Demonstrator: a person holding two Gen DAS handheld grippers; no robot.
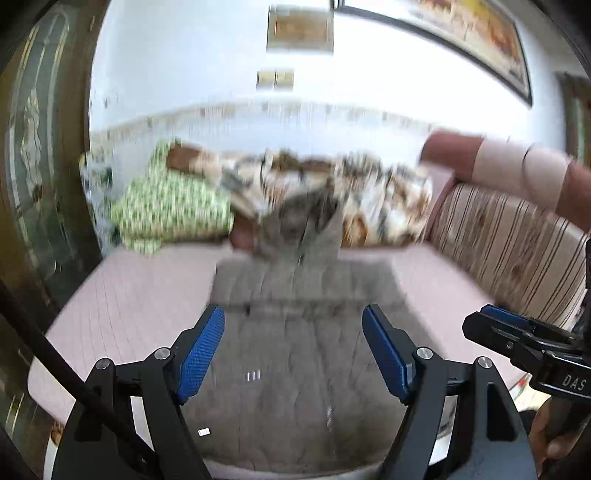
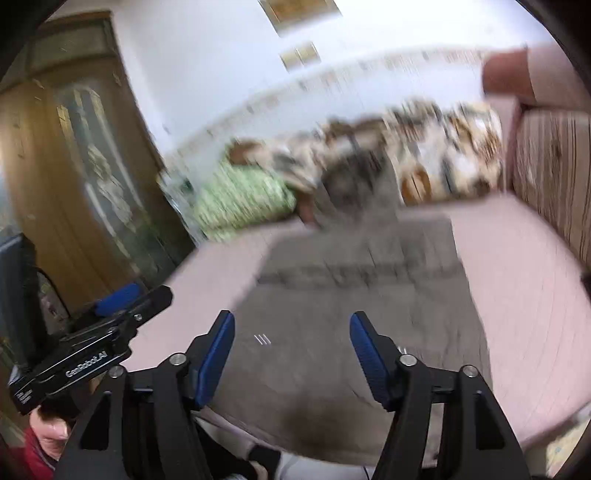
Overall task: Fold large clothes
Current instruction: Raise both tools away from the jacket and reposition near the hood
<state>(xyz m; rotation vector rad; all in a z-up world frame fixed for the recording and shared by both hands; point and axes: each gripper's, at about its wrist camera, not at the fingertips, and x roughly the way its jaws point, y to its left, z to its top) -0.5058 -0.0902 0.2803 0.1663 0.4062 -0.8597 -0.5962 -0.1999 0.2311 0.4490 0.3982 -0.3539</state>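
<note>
Grey garment (image 1: 295, 354) spread flat on pink bed (image 1: 122, 295); left tool (image 1: 293, 347) and right tool (image 2: 291, 350) both released, holding nothing.

you've got 2 grippers up: left gripper (image 1: 293, 339) and right gripper (image 2: 292, 345), 2 blue pads each, so 4 pads total. 1 grey garment (image 1: 295, 332) on 1 pink bed (image 1: 129, 295). at the far end: 1 green patterned pillow (image 1: 173, 206), 1 floral pillow/blanket (image 1: 384, 199), count's rough w/ the blur. 1 striped cushion (image 1: 509, 240). 1 wooden cabinet (image 2: 74, 166). wall: 1 big framed picture (image 1: 461, 33), 1 smaller frame (image 1: 300, 32).
</note>
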